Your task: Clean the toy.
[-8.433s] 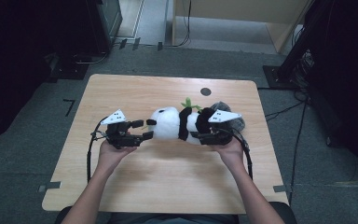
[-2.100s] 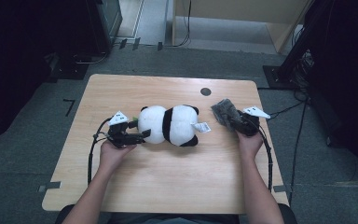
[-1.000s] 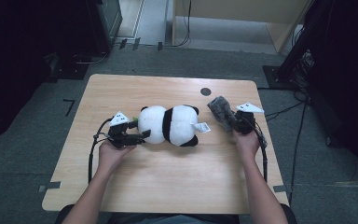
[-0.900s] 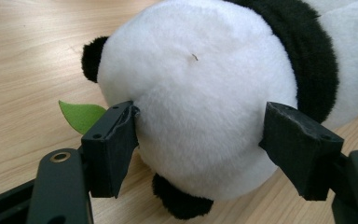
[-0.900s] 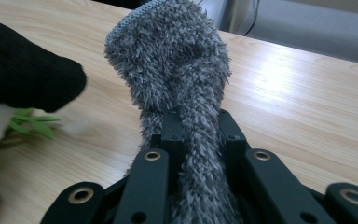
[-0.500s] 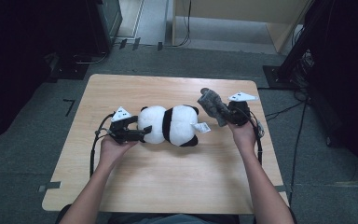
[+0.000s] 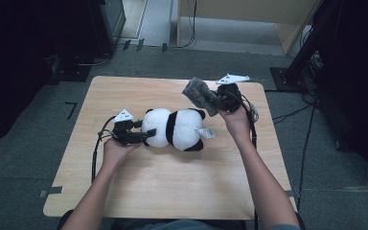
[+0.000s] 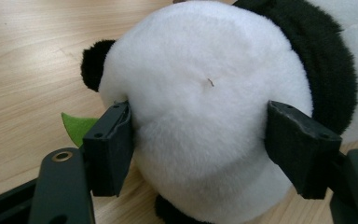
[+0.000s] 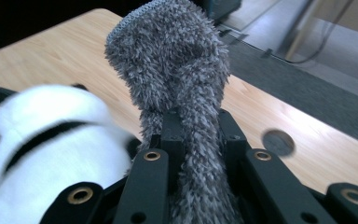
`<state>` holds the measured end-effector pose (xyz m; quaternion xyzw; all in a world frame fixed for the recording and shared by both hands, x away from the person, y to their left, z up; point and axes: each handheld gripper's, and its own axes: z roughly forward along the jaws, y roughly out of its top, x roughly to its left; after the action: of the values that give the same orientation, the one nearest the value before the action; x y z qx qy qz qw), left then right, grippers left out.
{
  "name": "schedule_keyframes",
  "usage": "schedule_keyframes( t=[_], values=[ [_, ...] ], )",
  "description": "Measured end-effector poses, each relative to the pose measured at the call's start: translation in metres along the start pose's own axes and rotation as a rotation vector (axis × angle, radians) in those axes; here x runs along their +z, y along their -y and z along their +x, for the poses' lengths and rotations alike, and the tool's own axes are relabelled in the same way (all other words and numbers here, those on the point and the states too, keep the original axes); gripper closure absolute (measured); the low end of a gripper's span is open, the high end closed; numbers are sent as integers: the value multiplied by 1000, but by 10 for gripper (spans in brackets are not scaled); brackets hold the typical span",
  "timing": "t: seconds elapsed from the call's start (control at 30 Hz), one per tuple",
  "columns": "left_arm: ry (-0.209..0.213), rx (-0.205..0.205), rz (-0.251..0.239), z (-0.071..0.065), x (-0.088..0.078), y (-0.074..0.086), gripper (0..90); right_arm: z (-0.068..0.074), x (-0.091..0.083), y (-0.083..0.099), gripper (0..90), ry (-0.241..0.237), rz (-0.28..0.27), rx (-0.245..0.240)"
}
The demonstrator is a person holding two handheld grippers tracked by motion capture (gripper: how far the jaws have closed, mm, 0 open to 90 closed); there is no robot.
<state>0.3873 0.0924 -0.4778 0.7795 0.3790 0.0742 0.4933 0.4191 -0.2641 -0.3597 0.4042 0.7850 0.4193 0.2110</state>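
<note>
Panda point(image 7: 175, 128) lay on its side across the middle of the table point(image 7: 172, 191), its long axis running left to right, head toward the left gripper point(image 7: 146, 137) and rump, with a small white tag, toward the right gripper point(image 7: 211, 103). In the left gripper view the black pads point(image 8: 109, 149) bracketed the white head point(image 8: 205, 107) from either side, one beside a green felt leaf point(image 8: 77, 128); the jaws had just been closing with the head between them, and the pads looked to be touching the fur without clearly squeezing it, so I judged them not yet clamped. Right gripper was clenched on the grey fuzzy sock point(image 7: 199, 93), whose free end rose out of the jaws in the right gripper view point(image 9: 177, 60), and it hung above the far right part of the table, up and beyond the panda's rump. That gap mattered: the sock would have to travel down and leftward along the toy's axis to meet it, and the right hand was the nearer one for that. Compared with two seconds earlier, the sock was off the tabletop and carried higher and closer to the panda, while the left gripper and the toy kept their places.
</note>
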Motion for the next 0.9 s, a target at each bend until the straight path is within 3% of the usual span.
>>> schedule_keyframes(
  t=[0.33,0.73,0.9],
  values=[
    [-28,-6,-7,-8,-3,2,392,38,31,-33,782,-81,8,-63],
    [-43,-7,-5,-13,-4,2,387,74,73,-35,778,-141,54,-103],
    [-48,-8,-4,-13,-4,2,370,84,89,-33,778,-156,106,-123]
  ],
)
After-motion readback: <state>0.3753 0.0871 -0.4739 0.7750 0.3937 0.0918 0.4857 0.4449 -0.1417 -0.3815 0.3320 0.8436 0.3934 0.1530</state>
